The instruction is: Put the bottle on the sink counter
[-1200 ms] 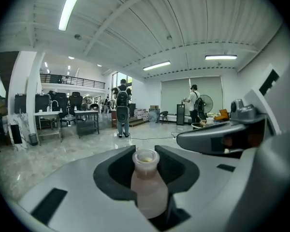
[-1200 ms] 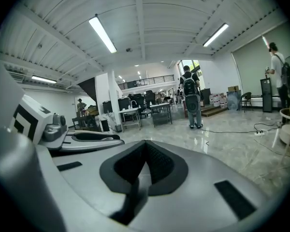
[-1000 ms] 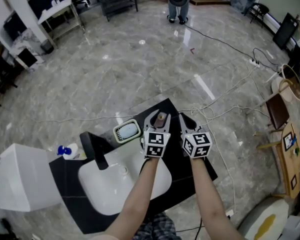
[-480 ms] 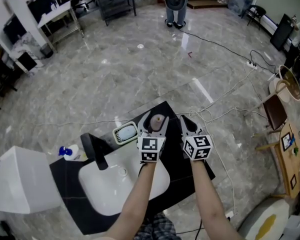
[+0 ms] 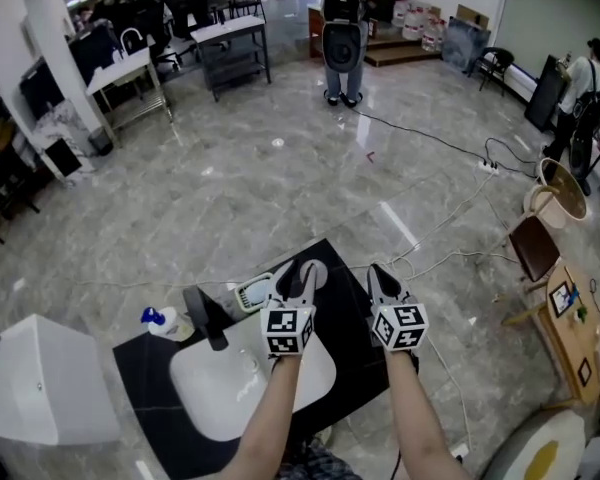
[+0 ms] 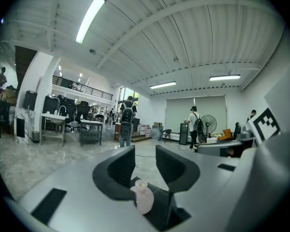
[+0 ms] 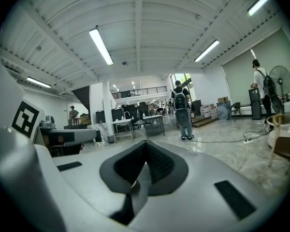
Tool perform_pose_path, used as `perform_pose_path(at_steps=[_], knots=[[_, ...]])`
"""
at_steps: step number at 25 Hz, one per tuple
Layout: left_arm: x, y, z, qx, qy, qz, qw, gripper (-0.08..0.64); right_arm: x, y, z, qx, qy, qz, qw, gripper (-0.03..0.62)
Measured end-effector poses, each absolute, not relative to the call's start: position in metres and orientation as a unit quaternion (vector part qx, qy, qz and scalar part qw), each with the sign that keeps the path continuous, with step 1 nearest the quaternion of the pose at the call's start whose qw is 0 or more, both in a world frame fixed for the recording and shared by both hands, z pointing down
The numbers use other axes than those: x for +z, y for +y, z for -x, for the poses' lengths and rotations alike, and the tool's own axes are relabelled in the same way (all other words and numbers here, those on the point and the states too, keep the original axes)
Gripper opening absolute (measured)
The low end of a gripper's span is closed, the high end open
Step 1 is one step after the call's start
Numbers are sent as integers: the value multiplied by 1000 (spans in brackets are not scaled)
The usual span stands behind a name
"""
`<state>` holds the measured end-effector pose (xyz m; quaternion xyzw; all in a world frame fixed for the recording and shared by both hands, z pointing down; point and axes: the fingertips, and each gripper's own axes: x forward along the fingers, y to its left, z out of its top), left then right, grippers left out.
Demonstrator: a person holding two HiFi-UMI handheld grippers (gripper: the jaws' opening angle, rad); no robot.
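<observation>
Left gripper (image 6: 145, 162) jaws are apart and closing, pads clear of the bottle (image 6: 143, 200) standing upright low in the gap, bottom centre of that view. Bottle is on the black counter (image 5: 352, 313) beside the sink (image 5: 230, 393). Right gripper (image 7: 146, 153) jaws are pressed together, empty.

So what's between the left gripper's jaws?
The little pale bottle, low in the gap of the left gripper; the left gripper view shows it. The jaws are closing, not gripping it.

Grey marble floor (image 5: 230, 168), white ribbed ceiling (image 7: 150, 23), strip lights (image 7: 100, 46), metal tables (image 5: 232, 40)
</observation>
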<state>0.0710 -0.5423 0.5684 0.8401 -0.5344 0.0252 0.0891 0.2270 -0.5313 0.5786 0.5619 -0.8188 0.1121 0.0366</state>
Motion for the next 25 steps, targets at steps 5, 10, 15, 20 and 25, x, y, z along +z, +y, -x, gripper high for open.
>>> perform_pose_path(at_steps=[5,10,15,20,25], knots=[[522,-493,-62,0,-521,-849,84,86,540,-476,-233,99,-813,-573,22,15],[501,-434,-50,-9,-509,-856,86,56,516,-414,-246,86,-803,-590,8,15],[487,-387,-33,-14,-505,-858,88,38,496,-364,-254,63,-797,-600,13,15],[477,-360,-18,-18,-500,-863,73,28,479,-330,-259,43,-788,-614,5,15],[468,-342,-1,-23,-502,-862,66,28,467,-307,-261,29,-781,-624,1,15]])
